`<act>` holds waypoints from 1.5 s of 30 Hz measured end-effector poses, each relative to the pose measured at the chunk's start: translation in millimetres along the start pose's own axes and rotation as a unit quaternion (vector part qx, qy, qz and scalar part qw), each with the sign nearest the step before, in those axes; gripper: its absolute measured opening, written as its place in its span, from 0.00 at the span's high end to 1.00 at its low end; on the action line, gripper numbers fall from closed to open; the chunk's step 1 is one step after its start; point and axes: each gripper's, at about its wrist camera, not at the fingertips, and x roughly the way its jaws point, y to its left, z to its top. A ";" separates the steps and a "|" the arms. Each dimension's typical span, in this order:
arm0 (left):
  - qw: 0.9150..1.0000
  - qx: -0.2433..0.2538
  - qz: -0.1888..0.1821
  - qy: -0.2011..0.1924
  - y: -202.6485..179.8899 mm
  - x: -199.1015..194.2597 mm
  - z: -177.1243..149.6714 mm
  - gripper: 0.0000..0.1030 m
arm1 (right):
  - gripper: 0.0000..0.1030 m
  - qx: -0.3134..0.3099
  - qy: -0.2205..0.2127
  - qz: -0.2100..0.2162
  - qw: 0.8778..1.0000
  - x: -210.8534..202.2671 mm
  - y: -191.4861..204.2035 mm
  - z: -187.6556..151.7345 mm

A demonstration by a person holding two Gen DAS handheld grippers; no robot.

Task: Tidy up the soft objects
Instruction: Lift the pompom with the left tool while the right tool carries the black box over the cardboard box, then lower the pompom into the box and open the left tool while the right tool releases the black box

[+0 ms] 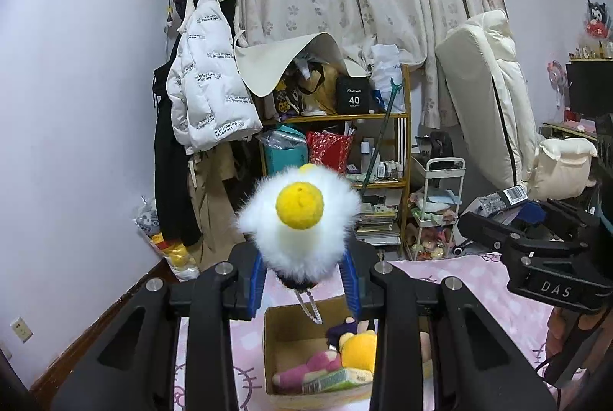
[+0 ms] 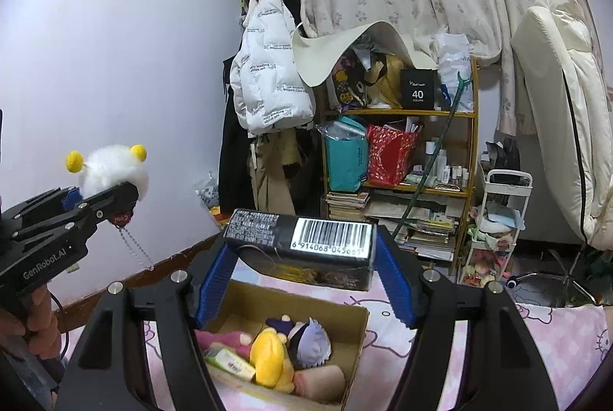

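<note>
Now, line by line, as I am holding both tools above the bed:

Fluffy toy: I am pinching the white fluffy toy (image 1: 302, 219) with yellow pompoms in my left gripper (image 1: 306, 280), high over the cardboard box (image 1: 276, 346).
Left fingers: they are clenching the toy's lower end only, so most of the fur is bulging forward past the blue pads (image 1: 256, 280).
Slip risk: soft fur is giving under the pads, and I am judging that a jolt could let it slide out and miss the box.
Bead chain: the toy's chain (image 1: 310, 307) is dangling below the fingers, and it could be catching on the box rim as I lower.
Black packet: my right gripper (image 2: 302, 257) is grasping a black barcoded packet (image 2: 302, 242) across its length, jaws standing wide around it, over the same box.
Packet risk: it is looking squashy and held by its ends, so it may be sagging or twisting free.
Box contents: a yellow plush (image 2: 272, 357), a purple-white plush (image 2: 310, 342) and a pink one (image 2: 226, 338) are already filling much of it, so new items may be rolling off the pile onto the pink bedsheet (image 2: 536, 346).
Crowding: both tools are hovering near each other, so I am risking a knock if both go down together.
</note>
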 end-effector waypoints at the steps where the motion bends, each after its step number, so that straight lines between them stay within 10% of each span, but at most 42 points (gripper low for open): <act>1: 1.000 0.002 0.002 0.002 -0.4 3.9 -1.4 0.68 | 0.28 0.004 0.000 0.002 1.000 2.5 -1.7 -0.6; 45: 0.985 -0.001 0.000 0.170 -1.8 94.4 -105.3 0.66 | 0.28 0.054 0.100 0.024 0.993 78.7 -24.8 -74.9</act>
